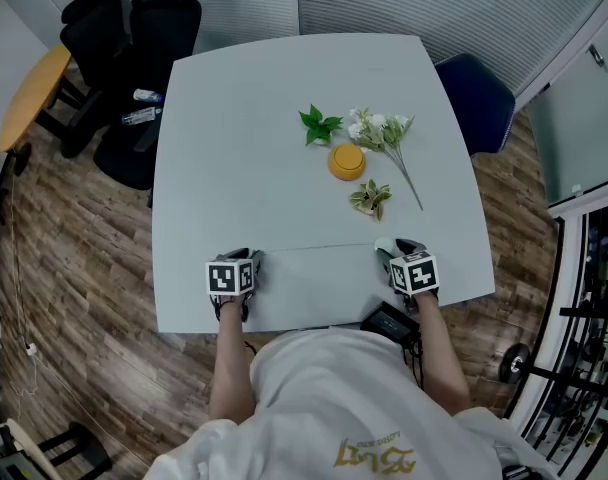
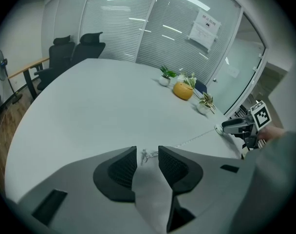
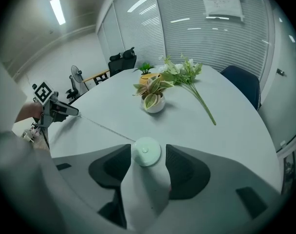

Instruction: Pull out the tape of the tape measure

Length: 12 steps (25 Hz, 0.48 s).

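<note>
Tape (image 2: 196, 137) lies stretched along the surface's (image 2: 99, 106) near edge. Right claw (image 3: 148, 150) grips the case (image 3: 145, 156); left claw (image 2: 148, 151) stands narrowly apart, tab (image 2: 146, 154) loose between. Unpinched, it may whip back into the case.

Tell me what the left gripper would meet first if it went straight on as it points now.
Most likely the tape's metal end, lying on the table just ahead between its open fingers; how near is unclear.
</note>
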Each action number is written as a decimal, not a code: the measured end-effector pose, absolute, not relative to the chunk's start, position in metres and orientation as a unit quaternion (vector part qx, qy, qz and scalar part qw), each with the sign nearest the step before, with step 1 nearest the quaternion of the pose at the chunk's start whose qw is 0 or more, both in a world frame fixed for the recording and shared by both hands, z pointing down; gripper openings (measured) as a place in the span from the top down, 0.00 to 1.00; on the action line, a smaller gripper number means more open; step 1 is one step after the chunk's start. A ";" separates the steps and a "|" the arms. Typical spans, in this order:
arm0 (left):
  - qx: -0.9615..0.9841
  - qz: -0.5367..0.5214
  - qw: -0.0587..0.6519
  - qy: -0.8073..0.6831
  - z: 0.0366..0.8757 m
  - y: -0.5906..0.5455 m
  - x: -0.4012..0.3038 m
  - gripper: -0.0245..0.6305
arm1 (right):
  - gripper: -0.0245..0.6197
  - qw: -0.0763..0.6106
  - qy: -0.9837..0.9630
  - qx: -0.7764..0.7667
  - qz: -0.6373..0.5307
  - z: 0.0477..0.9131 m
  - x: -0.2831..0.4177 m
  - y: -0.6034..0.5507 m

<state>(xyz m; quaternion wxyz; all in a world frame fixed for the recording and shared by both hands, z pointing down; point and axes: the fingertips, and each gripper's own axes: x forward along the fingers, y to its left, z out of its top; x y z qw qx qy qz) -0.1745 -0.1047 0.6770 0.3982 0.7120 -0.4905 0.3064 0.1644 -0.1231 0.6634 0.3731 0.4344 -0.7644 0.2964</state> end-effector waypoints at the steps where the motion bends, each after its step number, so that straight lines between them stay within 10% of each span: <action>1: 0.715 0.300 0.391 -0.495 0.673 -0.107 -0.175 0.75 | 0.60 0.368 -0.765 0.439 0.296 0.661 0.165 -0.123; 12: 0.767 0.211 0.308 -0.521 0.613 -0.122 -0.162 0.75 | 0.63 0.301 -0.777 0.480 0.274 0.620 0.157 -0.124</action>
